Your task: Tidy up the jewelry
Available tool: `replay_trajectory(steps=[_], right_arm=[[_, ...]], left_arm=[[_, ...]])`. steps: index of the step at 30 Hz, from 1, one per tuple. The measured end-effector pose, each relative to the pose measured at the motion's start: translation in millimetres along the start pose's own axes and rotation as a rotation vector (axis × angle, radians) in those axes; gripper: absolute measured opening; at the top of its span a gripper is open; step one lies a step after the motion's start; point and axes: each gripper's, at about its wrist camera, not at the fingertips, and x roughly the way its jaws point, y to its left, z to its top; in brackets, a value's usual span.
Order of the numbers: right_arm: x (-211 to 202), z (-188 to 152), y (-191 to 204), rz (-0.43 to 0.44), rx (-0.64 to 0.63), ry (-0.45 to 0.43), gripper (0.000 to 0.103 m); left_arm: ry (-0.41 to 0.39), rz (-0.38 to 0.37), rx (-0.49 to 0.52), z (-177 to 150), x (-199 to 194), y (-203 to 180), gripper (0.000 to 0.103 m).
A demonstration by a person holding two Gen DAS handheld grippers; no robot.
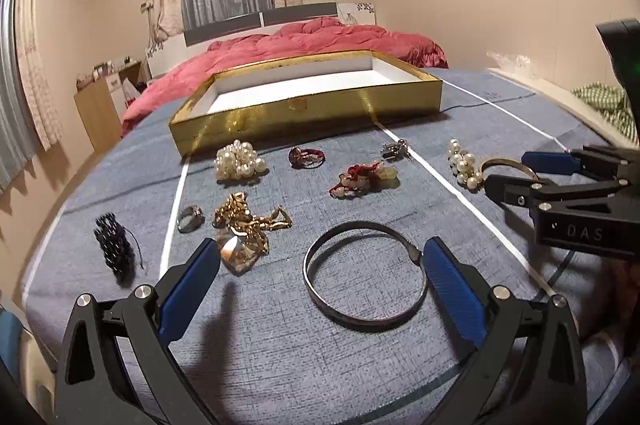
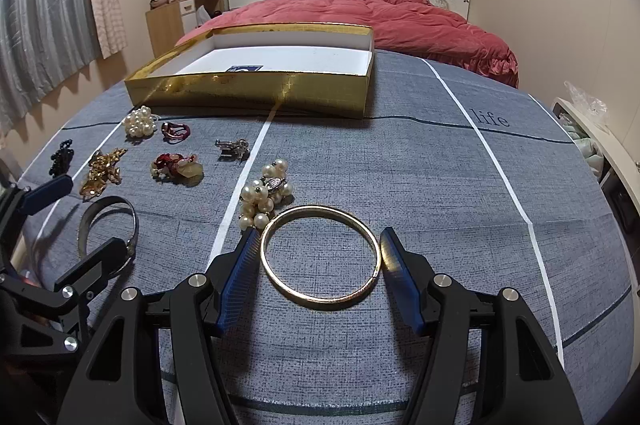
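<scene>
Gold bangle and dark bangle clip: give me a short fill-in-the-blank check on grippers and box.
1. The right gripper is open around the ____ bangle.
2. The left gripper is open around the ____ bangle.
3. The gold box holds ____ jewelry so far.
4. The blue cloth bears the word ____.

Missing words: gold; dark; no; life

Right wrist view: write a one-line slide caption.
Open right gripper straddles a gold bangle on the blue cloth, gold box beyond.
</scene>
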Motion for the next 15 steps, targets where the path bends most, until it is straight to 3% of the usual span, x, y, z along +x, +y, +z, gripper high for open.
replay_trajectory(steps=[3, 9, 15], right_arm=[[0.0, -0.1, 0.0, 0.0, 0.0, 0.0, 0.061], [0.1, -0.1, 0.0, 0.0, 0.0, 0.0, 0.061], [0.0, -0.3, -0.2, 0.001, 0.001, 0.0, 0.061]], left_arm=[[0.005, -0.025, -0.032, -1.1, 1.9, 4.9, 0.0], [-0.019, -0.026, 0.002, 1.8, -1.9, -3.6, 0.0], [0.013, -0.022, -0.003, -0.7, 8.3, -4.4, 0.0]])
